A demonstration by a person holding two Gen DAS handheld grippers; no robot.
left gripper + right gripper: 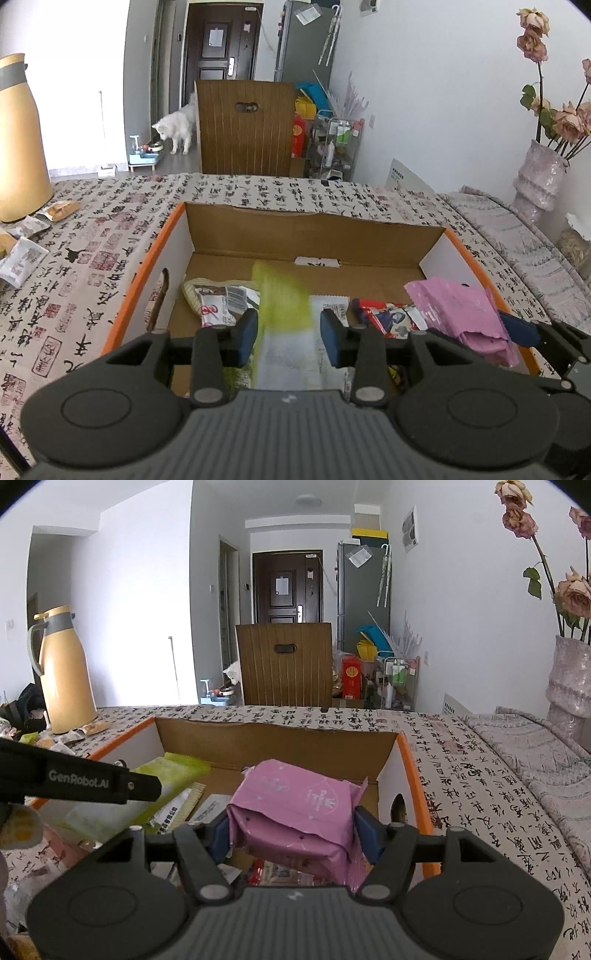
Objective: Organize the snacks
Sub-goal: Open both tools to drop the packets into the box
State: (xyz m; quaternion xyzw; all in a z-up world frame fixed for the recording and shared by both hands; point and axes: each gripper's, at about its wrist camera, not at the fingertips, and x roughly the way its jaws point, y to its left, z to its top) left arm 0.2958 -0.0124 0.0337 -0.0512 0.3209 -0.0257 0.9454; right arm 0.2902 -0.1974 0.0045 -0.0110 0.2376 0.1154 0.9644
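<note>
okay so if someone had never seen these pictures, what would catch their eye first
Probably the pink packet clamped in the right gripper, over the orange-edged cardboard box. Next, the blurred yellow-green packet between the open fingers of the left gripper, above the box. Far back on the floor, left of the wooden chair, stands a white dog.

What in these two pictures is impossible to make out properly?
- Green packet: motion-blurred in the left wrist view, printing unreadable.
- Box floor: near part hidden by the left gripper body.
- Pink packet: underside hidden between the right gripper fingers.
- Snacks by the flask: too small to identify.
</note>
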